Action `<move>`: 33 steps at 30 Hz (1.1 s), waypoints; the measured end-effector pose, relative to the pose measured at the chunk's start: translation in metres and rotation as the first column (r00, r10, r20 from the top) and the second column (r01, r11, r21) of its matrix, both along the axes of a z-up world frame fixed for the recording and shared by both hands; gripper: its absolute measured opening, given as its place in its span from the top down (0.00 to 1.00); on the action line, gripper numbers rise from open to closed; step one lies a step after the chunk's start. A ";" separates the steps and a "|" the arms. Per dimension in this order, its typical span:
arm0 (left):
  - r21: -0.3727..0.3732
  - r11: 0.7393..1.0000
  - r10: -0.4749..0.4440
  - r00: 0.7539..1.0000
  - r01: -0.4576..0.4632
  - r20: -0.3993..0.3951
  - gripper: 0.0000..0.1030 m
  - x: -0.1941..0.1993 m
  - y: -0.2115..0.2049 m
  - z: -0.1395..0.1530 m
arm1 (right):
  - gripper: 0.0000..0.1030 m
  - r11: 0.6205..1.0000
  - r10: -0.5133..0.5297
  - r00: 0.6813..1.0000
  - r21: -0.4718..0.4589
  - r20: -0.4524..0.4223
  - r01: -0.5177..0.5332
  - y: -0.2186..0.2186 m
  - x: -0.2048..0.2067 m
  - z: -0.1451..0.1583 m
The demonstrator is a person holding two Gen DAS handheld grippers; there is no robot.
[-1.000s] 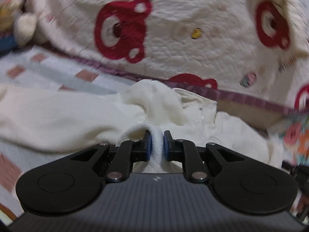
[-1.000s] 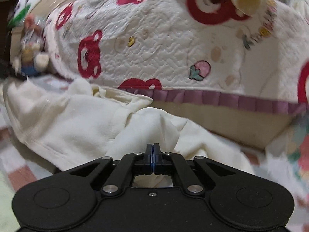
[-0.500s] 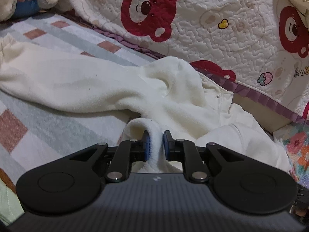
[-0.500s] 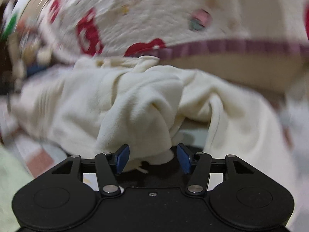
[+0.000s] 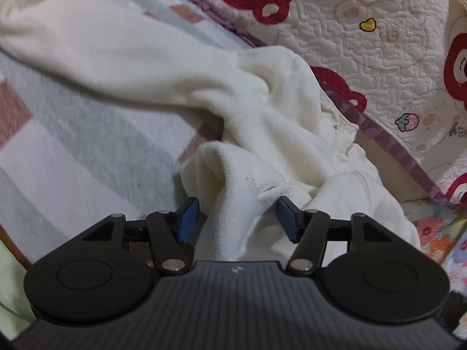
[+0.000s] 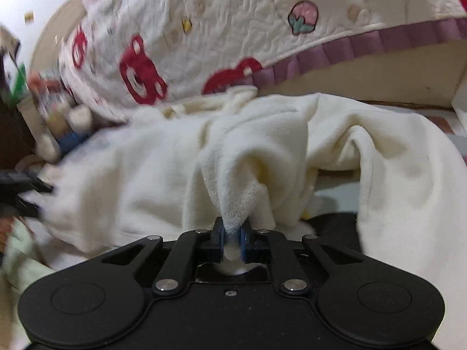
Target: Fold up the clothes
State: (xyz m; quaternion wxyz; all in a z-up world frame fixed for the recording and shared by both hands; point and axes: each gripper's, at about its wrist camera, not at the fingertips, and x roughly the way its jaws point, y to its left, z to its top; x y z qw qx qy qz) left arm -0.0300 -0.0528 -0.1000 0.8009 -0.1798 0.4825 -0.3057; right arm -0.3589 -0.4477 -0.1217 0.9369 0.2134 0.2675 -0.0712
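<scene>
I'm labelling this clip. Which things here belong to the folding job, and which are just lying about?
Job:
cream fleece garment
left hand-held gripper, open
right hand-held gripper, shut on the garment

Lying about:
bear-print quilt
stuffed toy
checked bedsheet

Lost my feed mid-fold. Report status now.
Left gripper open, fleece between its fingers. Right gripper shut on cream fleece garment, which lies crumpled, unfolded. Bear quilt crowds far side.

The cream fleece garment (image 6: pixel 163 175) smears into motion blur along its left side in the right wrist view, and the stuffed toy (image 6: pixel 62 134) beside it is too blurred to make out. The pinched fold vanishes between the right claw (image 6: pixel 232 237) pads. In the left wrist view, the garment's sleeve (image 5: pixel 73 43) runs off the left edge.
</scene>
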 end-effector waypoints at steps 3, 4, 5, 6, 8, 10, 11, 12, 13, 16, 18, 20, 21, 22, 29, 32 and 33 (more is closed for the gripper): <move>0.023 1.000 -0.003 1.000 0.003 0.005 0.46 -0.011 -0.004 -0.002 | 0.88 0.996 0.047 0.998 0.079 0.046 -0.050 0.018 -0.033 0.019; 0.045 0.998 -0.038 0.999 0.037 0.005 0.52 -0.016 -0.009 -0.002 | 0.88 0.994 0.062 0.996 0.084 0.059 -0.067 0.025 -0.045 0.025; 0.063 0.995 -0.075 0.997 0.074 0.007 0.63 -0.020 -0.015 -0.003 | 0.88 0.990 0.079 0.995 0.111 0.069 -0.086 0.029 -0.054 0.029; 0.081 0.991 -0.109 0.994 0.108 0.008 0.84 -0.026 -0.020 -0.003 | 0.88 0.985 0.094 0.992 0.138 0.081 -0.105 0.033 -0.063 0.032; 0.110 0.984 -0.147 0.988 0.141 0.047 0.86 -0.038 -0.027 0.003 | 0.88 0.973 0.102 0.987 0.192 0.127 -0.125 0.037 -0.080 0.038; 0.164 0.977 -0.159 0.976 0.134 0.146 0.85 -0.053 -0.033 0.016 | 0.88 0.965 0.098 0.985 0.230 0.144 -0.130 0.037 -0.086 0.038; 0.171 0.977 -0.152 0.976 0.125 0.157 0.84 -0.056 -0.034 0.017 | 0.88 0.962 0.093 0.986 0.242 0.140 -0.125 0.035 -0.085 0.034; 0.174 0.978 -0.143 0.977 0.115 0.159 0.83 -0.058 -0.034 0.016 | 0.87 0.960 0.087 0.987 0.254 0.135 -0.120 0.033 -0.083 0.031; 0.176 0.979 -0.133 0.978 0.104 0.161 0.83 -0.060 -0.034 0.016 | 0.83 0.957 0.082 0.988 0.267 0.131 -0.114 0.031 -0.081 0.028; 0.185 0.977 -0.121 0.988 0.102 0.094 0.76 -0.056 -0.035 0.002 | 0.57 0.948 0.066 0.991 0.303 0.116 -0.099 0.025 -0.076 0.018; 0.202 0.974 -0.116 0.990 0.099 0.074 0.70 -0.054 -0.037 -0.004 | 0.40 0.941 0.054 0.993 0.328 0.106 -0.087 0.021 -0.073 0.011; 0.216 0.972 -0.113 0.991 0.095 0.076 0.64 -0.054 -0.039 -0.007 | 0.36 0.929 0.013 0.996 0.368 0.092 -0.046 0.015 -0.070 0.001; 0.220 0.971 -0.113 0.991 0.094 0.077 0.59 -0.053 -0.041 -0.008 | 0.35 0.926 -0.021 0.998 0.377 0.067 -0.005 0.012 -0.066 -0.005; 0.227 0.970 -0.105 0.992 0.085 0.074 0.55 -0.053 -0.042 -0.010 | 0.35 0.923 -0.055 0.998 0.384 0.042 0.035 0.009 -0.063 -0.011; 0.274 0.958 -0.115 0.989 0.086 0.090 0.57 -0.058 -0.048 -0.016 | 0.52 0.891 -0.172 0.983 0.415 -0.061 0.182 -0.008 -0.034 -0.048; 0.295 0.946 -0.166 0.982 0.131 0.095 0.89 -0.062 -0.053 0.000 | 0.89 0.918 -0.113 0.993 0.386 0.042 0.089 -0.008 -0.031 -0.028; 0.288 0.952 -0.147 0.981 0.105 0.127 0.89 -0.069 -0.050 0.015 | 0.89 0.925 -0.116 0.988 0.372 0.105 0.069 -0.009 -0.036 -0.013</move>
